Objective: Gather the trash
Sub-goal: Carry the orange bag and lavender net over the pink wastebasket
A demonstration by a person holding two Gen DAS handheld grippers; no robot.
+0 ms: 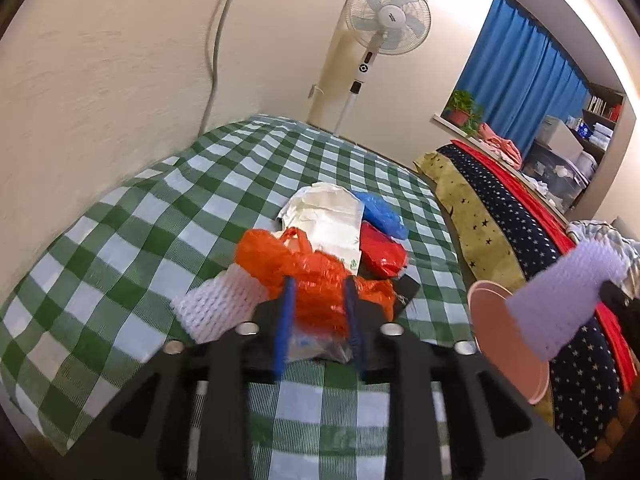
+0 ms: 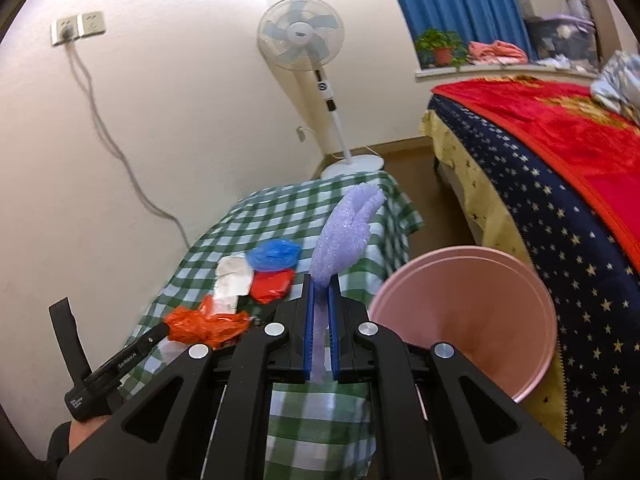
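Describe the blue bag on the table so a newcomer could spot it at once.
Find the green checked table against the wall, with its row of crumpled trash. The blue bag lies at the row's far end, toward the fan, touching the red bag. It is the only blue piece.

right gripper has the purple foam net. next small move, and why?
Probably swing the right gripper rightward over the pink bin, then open. It is shut on the purple foam net, which hangs over the checked table, left of the bin's open mouth. The left gripper is at the orange bag, out of the way.
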